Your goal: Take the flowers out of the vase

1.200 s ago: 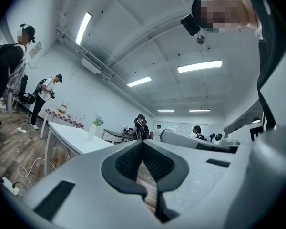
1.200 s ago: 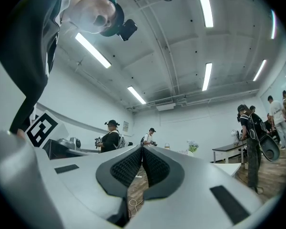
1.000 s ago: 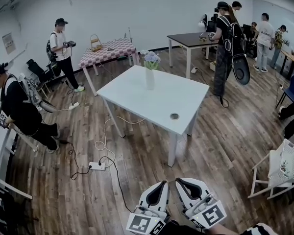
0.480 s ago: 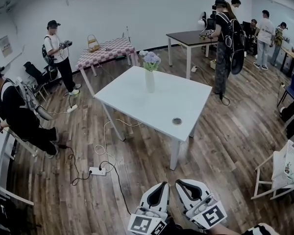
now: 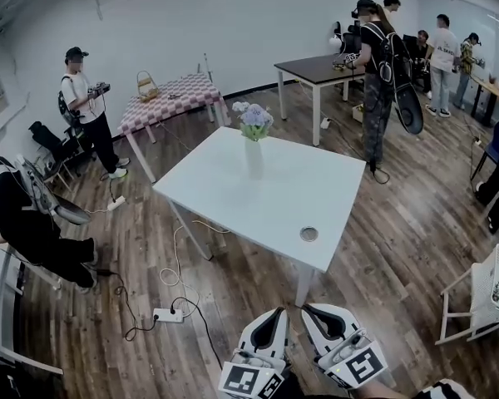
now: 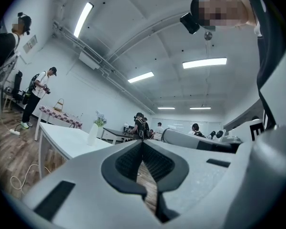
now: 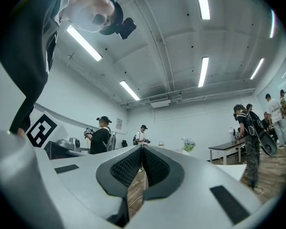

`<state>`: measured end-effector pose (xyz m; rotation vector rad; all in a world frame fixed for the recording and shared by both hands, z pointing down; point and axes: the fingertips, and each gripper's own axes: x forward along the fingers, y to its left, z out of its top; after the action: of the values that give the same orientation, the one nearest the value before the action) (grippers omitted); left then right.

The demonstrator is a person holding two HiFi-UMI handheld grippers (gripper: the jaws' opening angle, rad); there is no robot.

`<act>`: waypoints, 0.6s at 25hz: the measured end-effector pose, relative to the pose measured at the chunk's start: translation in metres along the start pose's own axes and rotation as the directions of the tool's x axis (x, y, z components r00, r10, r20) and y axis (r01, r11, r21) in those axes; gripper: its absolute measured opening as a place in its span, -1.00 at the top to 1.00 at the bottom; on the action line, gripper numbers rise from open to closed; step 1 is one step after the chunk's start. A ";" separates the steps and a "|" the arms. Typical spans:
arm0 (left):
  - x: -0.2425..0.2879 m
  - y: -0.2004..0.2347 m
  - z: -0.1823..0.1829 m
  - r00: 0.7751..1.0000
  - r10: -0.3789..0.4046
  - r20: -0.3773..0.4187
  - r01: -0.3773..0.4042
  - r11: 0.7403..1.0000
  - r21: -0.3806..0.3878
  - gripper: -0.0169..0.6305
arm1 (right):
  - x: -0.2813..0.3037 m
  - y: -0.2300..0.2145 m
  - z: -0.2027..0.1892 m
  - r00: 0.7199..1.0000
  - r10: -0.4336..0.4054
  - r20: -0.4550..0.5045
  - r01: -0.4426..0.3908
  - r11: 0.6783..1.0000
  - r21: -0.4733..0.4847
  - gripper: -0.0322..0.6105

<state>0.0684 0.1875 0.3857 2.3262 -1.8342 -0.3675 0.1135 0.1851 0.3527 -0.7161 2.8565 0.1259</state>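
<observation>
The left claw [image 5: 276, 312] has its two jaws pressed together at the tips, with nothing between them. The right claw [image 5: 309, 310] is the same, its jaws together and empty. Both sit side by side at the bottom edge of the head view, above the wooden floor [image 5: 382, 248] and short of the near corner of the white table [image 5: 233, 198]. Their tips point toward that table.

The vase [image 5: 254, 158] stands on the white table, toward its far side and well apart from both claws. It is a slim white vase, standing upright with its long axis vertical and its mouth at the top. The flowers [image 5: 254, 119] are in it. Their stems rise straight up out of the mouth, and the pale purple and white blooms are bunched on top.

A small round disc [image 5: 308, 233] lies flat on the table near its close edge, apart from the vase. A power strip [image 5: 168, 314] with a trailing cord lies on the floor to the left of the table. Further back stands a checked table [image 5: 170, 98] with a basket [image 5: 145, 86] on it, and several people stand around the room.
</observation>
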 end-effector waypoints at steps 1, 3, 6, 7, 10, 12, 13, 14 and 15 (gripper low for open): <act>0.006 0.007 0.002 1.000 -0.004 -0.002 0.004 1.000 0.002 0.93 | 0.009 -0.003 0.000 1.000 -0.002 0.003 0.002 1.000 0.003 0.84; 0.018 0.021 0.007 1.000 -0.014 -0.004 0.014 1.000 0.008 0.93 | 0.027 -0.009 -0.002 1.000 -0.008 0.015 0.008 1.000 -0.001 0.84; 0.033 0.042 0.013 1.000 -0.028 -0.007 0.029 0.999 0.014 0.93 | 0.054 -0.017 -0.005 1.000 -0.016 0.025 0.016 1.000 -0.014 0.84; 0.037 0.048 0.015 0.999 -0.034 -0.009 0.034 0.999 0.018 0.93 | 0.063 -0.019 -0.004 0.999 -0.016 0.031 0.016 1.000 -0.015 0.84; 0.048 0.066 0.019 0.999 -0.051 -0.015 0.051 0.998 0.027 0.93 | 0.084 -0.025 -0.006 0.998 -0.031 0.046 0.032 0.999 -0.013 0.84; 0.054 0.076 0.018 0.998 -0.058 -0.021 0.059 0.998 0.026 0.93 | 0.094 -0.029 -0.008 0.997 -0.049 0.054 0.049 0.999 -0.006 0.84; 0.056 0.080 0.017 0.998 -0.061 -0.027 0.061 0.998 0.027 0.93 | 0.097 -0.030 -0.010 0.997 -0.056 0.054 0.056 0.998 -0.002 0.84; 0.058 0.083 0.014 0.997 -0.063 -0.037 0.064 0.997 0.031 0.93 | 0.099 -0.031 -0.013 0.997 -0.061 0.049 0.061 0.998 -0.001 0.84; 0.059 0.086 0.011 0.997 -0.066 -0.049 0.068 0.997 0.035 0.93 | 0.100 -0.032 -0.017 0.997 -0.066 0.040 0.066 0.998 -0.001 0.84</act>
<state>-0.0016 0.1100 0.3926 2.4037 -1.7589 -0.2860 0.0395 0.1087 0.3470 -0.7981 2.7920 0.1323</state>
